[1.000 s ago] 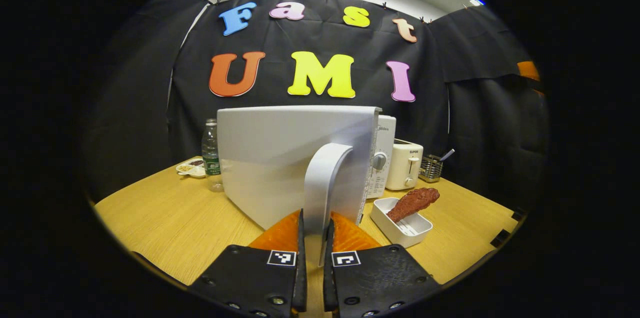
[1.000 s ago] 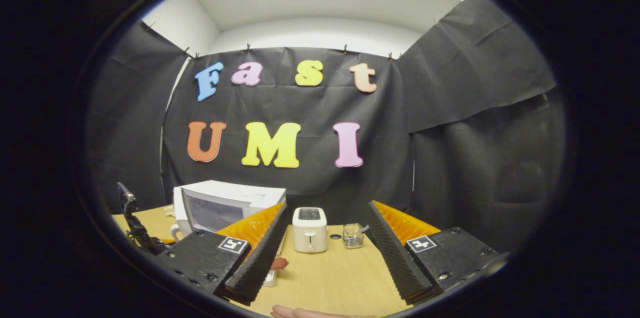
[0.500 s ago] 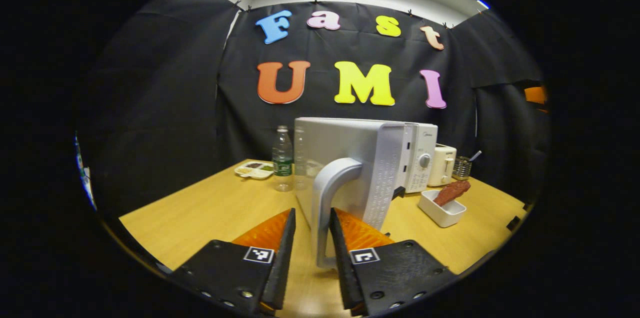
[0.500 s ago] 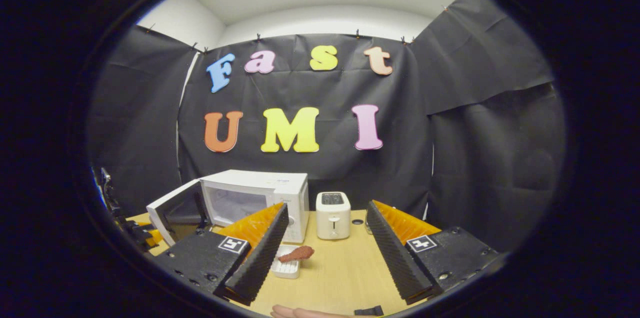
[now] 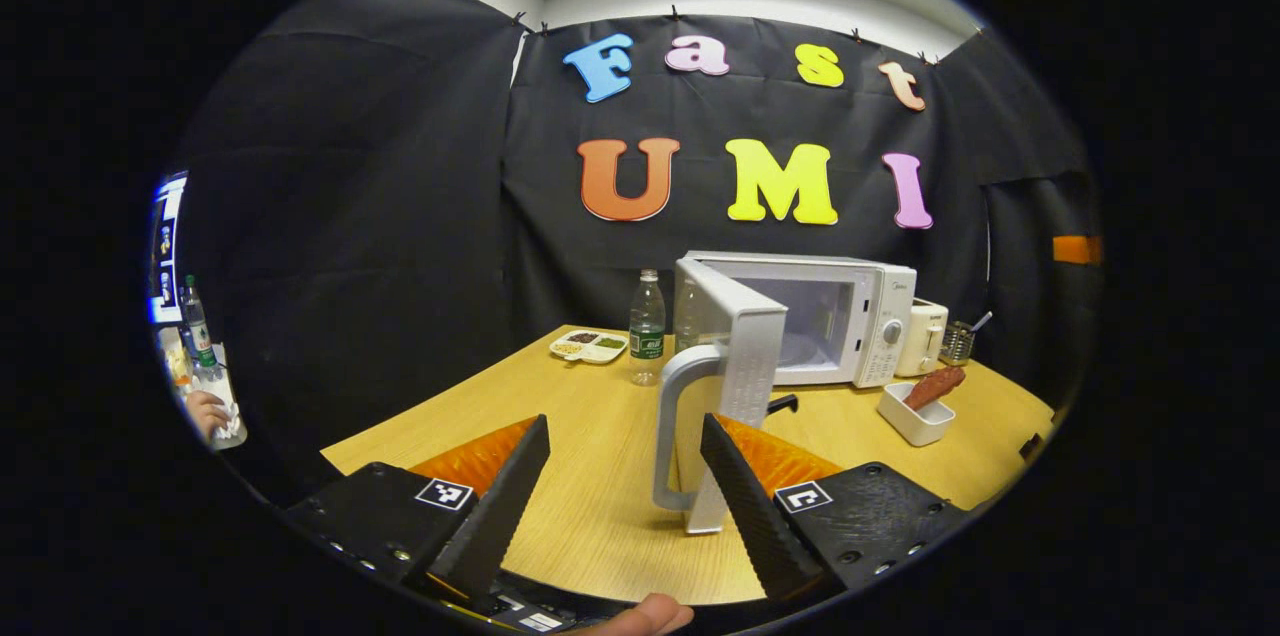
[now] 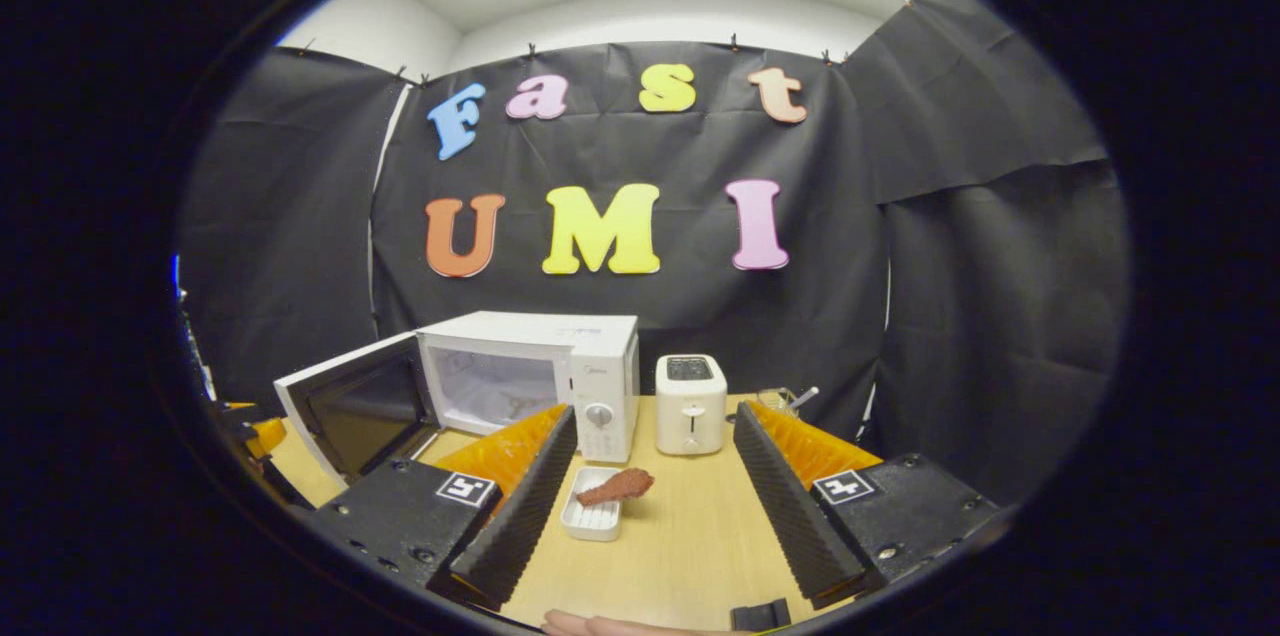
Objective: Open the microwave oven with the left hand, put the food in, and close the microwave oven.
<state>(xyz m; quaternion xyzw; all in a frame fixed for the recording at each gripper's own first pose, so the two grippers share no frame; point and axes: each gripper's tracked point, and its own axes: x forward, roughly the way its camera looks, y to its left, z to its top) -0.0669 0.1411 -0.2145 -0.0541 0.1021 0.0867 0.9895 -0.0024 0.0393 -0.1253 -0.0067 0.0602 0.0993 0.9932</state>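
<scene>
The white microwave (image 5: 868,316) stands at the back of the wooden table with its door (image 5: 735,356) swung wide open. The door's grey handle (image 5: 672,436) stands between the spread fingers of my left gripper (image 5: 625,424), close to the right finger; the gripper is open and not pressing it. A brown drumstick (image 5: 935,386) lies in a small white dish (image 5: 912,421) right of the microwave. In the right gripper view, the drumstick (image 6: 616,488) and dish (image 6: 592,520) lie just ahead of my open, empty right gripper (image 6: 655,413). The microwave (image 6: 560,366) and its open door (image 6: 350,406) are to the left.
A white toaster (image 6: 690,404) and a wire utensil holder (image 5: 958,342) stand right of the microwave. A water bottle (image 5: 647,326) and a snack plate (image 5: 588,346) sit left of it. A person's hand (image 5: 205,411) shows far left. A small black object (image 6: 757,613) lies near the table's front edge.
My left gripper has pulled the door wide open, then opened and released the handle. The right gripper view has tipped down, bringing the dish and drumstick into plain sight.
</scene>
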